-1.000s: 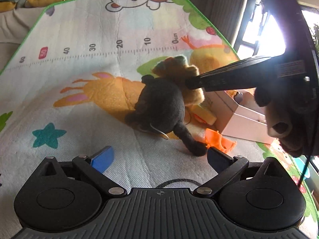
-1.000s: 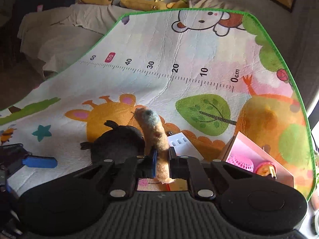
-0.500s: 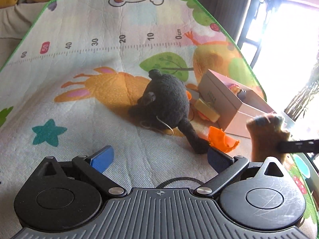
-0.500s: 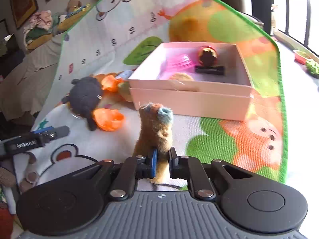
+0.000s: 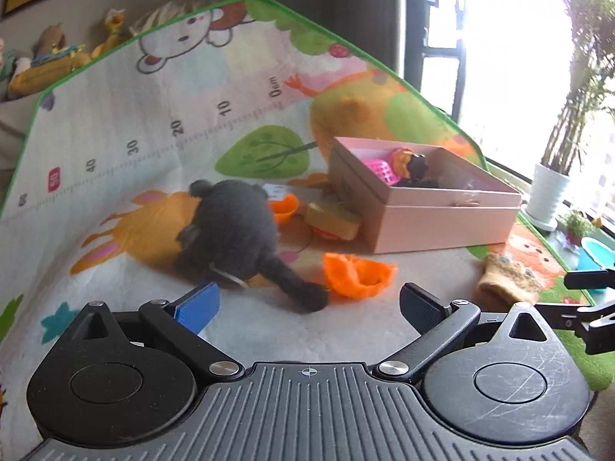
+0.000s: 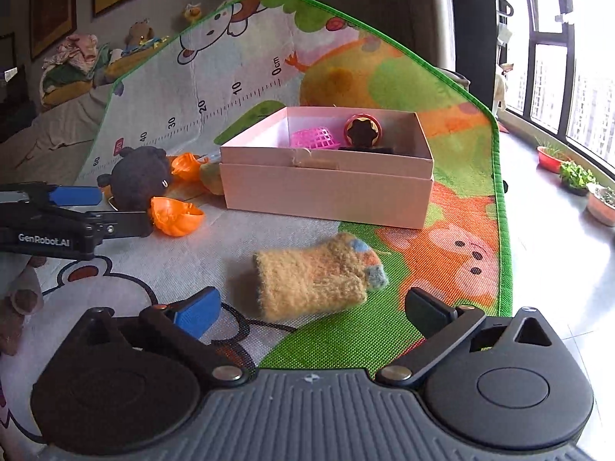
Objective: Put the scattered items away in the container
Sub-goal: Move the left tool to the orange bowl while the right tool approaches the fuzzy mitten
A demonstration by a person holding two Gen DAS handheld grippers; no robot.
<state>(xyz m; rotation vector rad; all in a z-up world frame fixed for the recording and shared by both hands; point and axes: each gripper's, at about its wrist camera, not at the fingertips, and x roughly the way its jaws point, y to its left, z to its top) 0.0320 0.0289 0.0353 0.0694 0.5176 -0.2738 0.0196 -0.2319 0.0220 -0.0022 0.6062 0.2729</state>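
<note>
Right gripper (image 6: 313, 307): jaws just sprung apart, knit glove (image 6: 315, 274) loose between, short of pink box (image 6: 326, 192); open mat around. Left gripper (image 5: 307, 307): jaws apart, empty; its view alone shows potted plant (image 5: 547, 192).

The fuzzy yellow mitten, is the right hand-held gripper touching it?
Apart. In the right wrist view the fuzzy yellow mitten lies on the play mat, and the right hand-held gripper, open, shows mat between each finger and it.
</note>
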